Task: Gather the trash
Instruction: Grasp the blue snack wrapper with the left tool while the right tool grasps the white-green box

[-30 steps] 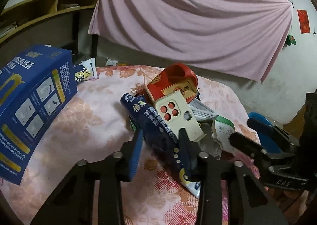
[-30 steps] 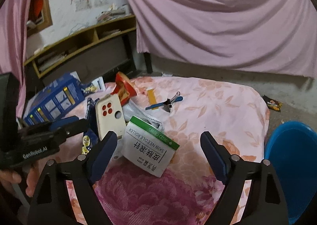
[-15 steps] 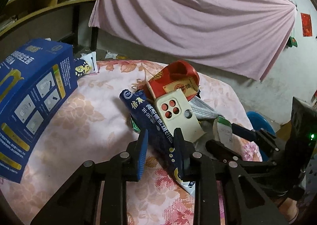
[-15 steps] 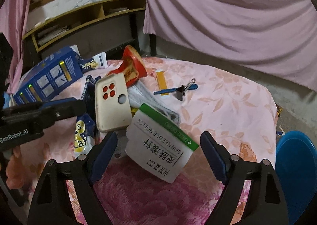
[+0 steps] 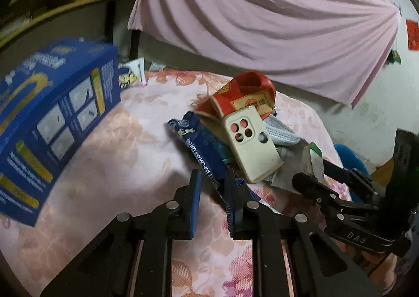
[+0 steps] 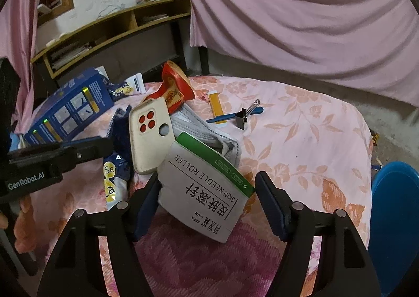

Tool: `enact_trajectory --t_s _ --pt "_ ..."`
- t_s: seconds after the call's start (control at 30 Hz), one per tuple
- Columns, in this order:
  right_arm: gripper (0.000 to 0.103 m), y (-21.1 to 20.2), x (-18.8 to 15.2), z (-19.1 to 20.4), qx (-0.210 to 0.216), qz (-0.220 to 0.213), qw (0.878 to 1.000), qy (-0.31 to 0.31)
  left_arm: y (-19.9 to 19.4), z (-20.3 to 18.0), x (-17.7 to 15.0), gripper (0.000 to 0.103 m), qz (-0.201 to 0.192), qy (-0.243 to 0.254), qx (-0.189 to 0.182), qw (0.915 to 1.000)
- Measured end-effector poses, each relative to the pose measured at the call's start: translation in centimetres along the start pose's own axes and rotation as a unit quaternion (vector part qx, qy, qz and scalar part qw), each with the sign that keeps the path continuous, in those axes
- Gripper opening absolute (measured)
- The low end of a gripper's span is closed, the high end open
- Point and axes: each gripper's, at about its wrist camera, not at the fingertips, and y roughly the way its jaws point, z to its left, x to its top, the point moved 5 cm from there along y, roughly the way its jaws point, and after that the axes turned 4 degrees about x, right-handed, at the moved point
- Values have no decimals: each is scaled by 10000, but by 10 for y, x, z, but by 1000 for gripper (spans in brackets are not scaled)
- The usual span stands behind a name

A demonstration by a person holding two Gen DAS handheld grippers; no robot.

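A pile of trash lies on the pink floral table (image 5: pixel 110 145). My left gripper (image 5: pixel 212 187) is nearly shut around a dark blue snack wrapper (image 5: pixel 199 147), which also shows in the right wrist view (image 6: pixel 117 140). A cream phone case (image 5: pixel 252 142) lies on the wrapper and a grey face mask (image 5: pixel 281 130). My right gripper (image 6: pixel 207 192) is open around a white and green "skin needle roller" box (image 6: pixel 207 187); its left finger touches the box. A red packet (image 5: pixel 243 90) lies behind the pile.
A large blue carton (image 5: pixel 49 119) stands at the left. A small snack packet (image 5: pixel 131 74) lies behind it. A binder clip (image 6: pixel 242 119), a blue stick and a yellow strip (image 6: pixel 216 103) lie on the table. A blue bin (image 6: pixel 395 218) stands at the right edge.
My left gripper has closed in on the blue wrapper and lifted its end slightly. My right gripper has moved forward so the white and green box now sits between its fingers.
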Motion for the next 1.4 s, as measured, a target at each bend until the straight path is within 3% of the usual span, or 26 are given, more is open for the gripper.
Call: enact_trajectory --t_s 0.13,0.2,0.27,0.53,0.67,0.73,0.8,1.03,1.13,1.17,1.4 --pt "70 -2 -1 1 62 -23 10000 45 1 4 1 14 92 -358 -346 9987" --pt "70 -3 -2 2 71 -42 10000 51 -1 2 2 4 55 -366 -358 9987" --pt "70 -4 -3 2 83 -59 9999 63 -6 -4 3 0 -56 -234 -309 9992" --pt "64 -12 -5 8 194 -175 9996 50 -14 -21 -4 0 -109 -98 -415 9990" --pt "64 -16 -7 10 242 -231 9994 58 -12 -14 1 0 -7 -448 -580 9973" --pt "64 -19 -8 10 246 -273 9993 70 -14 -12 4 8 -101 -458 -478 9978" --pt "64 -21 -8 9 263 -304 9991 93 -16 -9 6 36 -199 -519 -442 9975" --pt "64 -20 -7 3 264 -282 9990 226 6 -4 20 39 -45 -671 -500 9965" --pt "64 -20 -7 -1 258 -302 9987 320 17 -4 19 33 138 -636 -417 9970" --pt "64 -20 -7 -1 260 -309 9986 340 18 -5 18 21 159 -611 -444 9970" --pt "64 -24 -6 -2 258 -429 9981 363 1 -11 12 5 -149 -415 -370 9983"
